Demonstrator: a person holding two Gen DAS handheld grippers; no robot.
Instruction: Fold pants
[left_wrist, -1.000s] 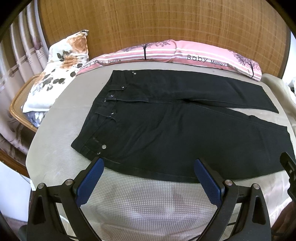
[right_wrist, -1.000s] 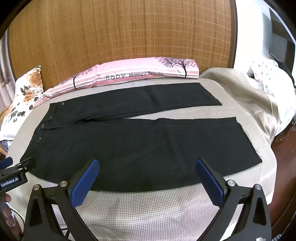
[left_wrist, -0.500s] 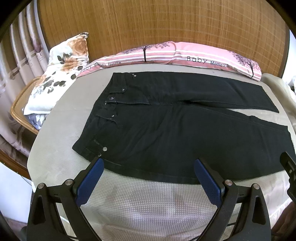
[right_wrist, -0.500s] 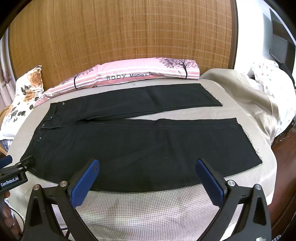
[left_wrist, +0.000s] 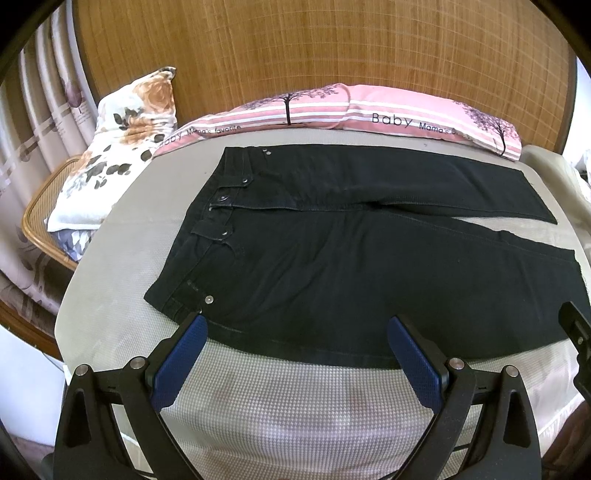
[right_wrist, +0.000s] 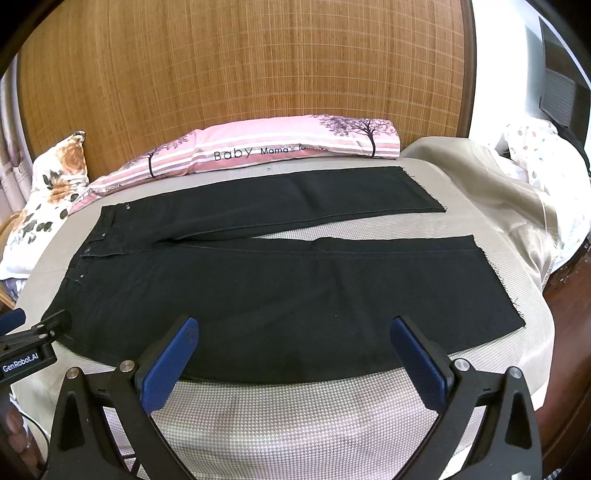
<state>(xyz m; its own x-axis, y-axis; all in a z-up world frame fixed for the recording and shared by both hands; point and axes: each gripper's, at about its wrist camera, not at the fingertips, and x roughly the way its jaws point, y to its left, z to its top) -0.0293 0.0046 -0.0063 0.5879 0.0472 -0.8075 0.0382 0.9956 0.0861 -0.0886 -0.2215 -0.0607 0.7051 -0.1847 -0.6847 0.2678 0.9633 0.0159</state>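
Left wrist view cut off the far hems of the black denim pants (left_wrist: 332, 258), which lay flat and unfolded on the beige checked bedspread (left_wrist: 295, 398), waistband toward 9 o'clock. A pink striped bolster pillow (left_wrist: 369, 114) lay at 12 o'clock, a floral cushion (left_wrist: 122, 147) at 10 o'clock. Both the left gripper (left_wrist: 295, 354) and right gripper (right_wrist: 291, 354) hovered at 6 o'clock over the near pant edge, jaws spread wide, holding nothing.
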